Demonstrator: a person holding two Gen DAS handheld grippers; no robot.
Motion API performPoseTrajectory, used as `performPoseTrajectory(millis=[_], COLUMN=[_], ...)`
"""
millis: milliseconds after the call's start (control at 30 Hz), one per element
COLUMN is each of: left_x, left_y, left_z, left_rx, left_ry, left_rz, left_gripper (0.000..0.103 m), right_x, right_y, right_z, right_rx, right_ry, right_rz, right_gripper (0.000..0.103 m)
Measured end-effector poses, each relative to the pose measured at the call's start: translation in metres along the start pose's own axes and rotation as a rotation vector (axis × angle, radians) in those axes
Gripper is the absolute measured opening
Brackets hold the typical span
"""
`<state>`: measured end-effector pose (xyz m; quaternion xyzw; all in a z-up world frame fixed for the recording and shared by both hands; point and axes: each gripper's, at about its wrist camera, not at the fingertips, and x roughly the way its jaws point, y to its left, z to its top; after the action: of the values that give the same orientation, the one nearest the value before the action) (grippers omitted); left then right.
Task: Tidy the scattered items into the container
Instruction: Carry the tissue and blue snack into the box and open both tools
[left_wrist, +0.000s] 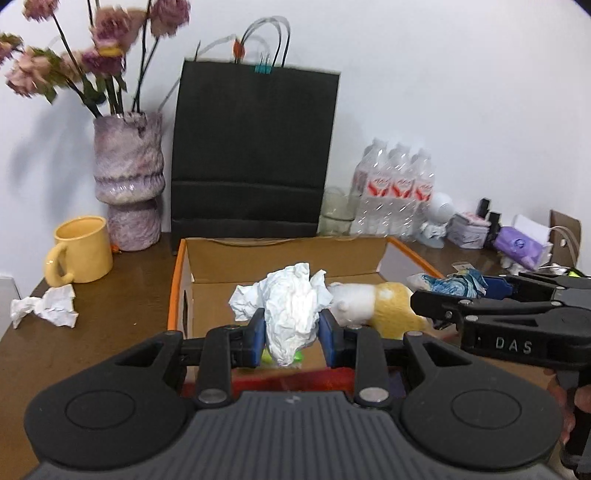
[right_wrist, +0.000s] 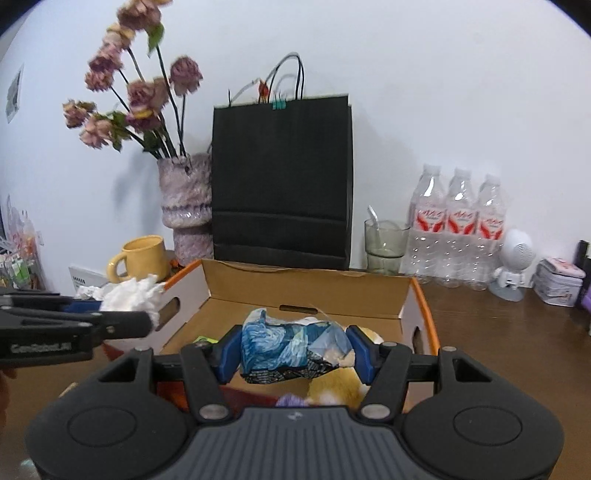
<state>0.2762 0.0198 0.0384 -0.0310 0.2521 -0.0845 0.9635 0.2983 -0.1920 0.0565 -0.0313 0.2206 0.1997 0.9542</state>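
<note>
An open cardboard box (left_wrist: 288, 266) (right_wrist: 306, 291) with orange edges stands on the brown table. My left gripper (left_wrist: 291, 332) is shut on a crumpled white paper ball (left_wrist: 291, 310), held over the near part of the box. My right gripper (right_wrist: 293, 350) is shut on a blue swirl-patterned wrapper (right_wrist: 291, 347), also above the box. In the left wrist view the right gripper (left_wrist: 480, 295) reaches in from the right with the wrapper (left_wrist: 454, 282). A yellow and white plush toy (left_wrist: 373, 302) (right_wrist: 340, 387) lies inside the box. Another crumpled paper (left_wrist: 46, 306) lies on the table at the left.
Behind the box stand a black paper bag (left_wrist: 255, 155) (right_wrist: 282, 181), a purple vase of flowers (left_wrist: 129, 177), a yellow mug (left_wrist: 79, 251), a glass cup (right_wrist: 386, 243) and bottled water (right_wrist: 456, 229). Small items (left_wrist: 517, 243) crowd the far right.
</note>
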Motion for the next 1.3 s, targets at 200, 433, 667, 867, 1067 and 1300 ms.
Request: performPoseTrajectory(millis=[200,433,667,867,1067,1300], left_x=[0.041,0.066,0.065,0.043,0.035,0.030], left_y=[0.003,0.003,0.001,0.004,0.006,0.006], left_z=[0.011,0.007,0.006,0.008,0.008,0.007], left_rx=[0.002,0.004,0.000,0.000,0.000,-0.001], left_ry=[0.050,0.098,0.095,0.014,0.005,0.010], left_rz=[0.048,0.095,0.153,0.232,0.226,0.221], left_gripper=[0.030,0.030,0.082,0.103,0.103,0.103], right_x=[0.039,0.062,0.066,0.055,0.054,0.047], right_y=[-0.005,-0.012,-0.014,-0.015,-0.011,-0.007], right_z=[0.006,-0.003,-0.005,0.003,0.003,0.005], right_rx=[0.017,0.002,-0.012,-0.025,-0.038,-0.046], right_ry=[-0.002,0.040,0.076,0.065,0.078,0.073], right_rz=[0.004,0.002,-0.002,-0.013,-0.016,-0.020], right_gripper=[0.058,0.058,0.102,0.103,0.103,0.103])
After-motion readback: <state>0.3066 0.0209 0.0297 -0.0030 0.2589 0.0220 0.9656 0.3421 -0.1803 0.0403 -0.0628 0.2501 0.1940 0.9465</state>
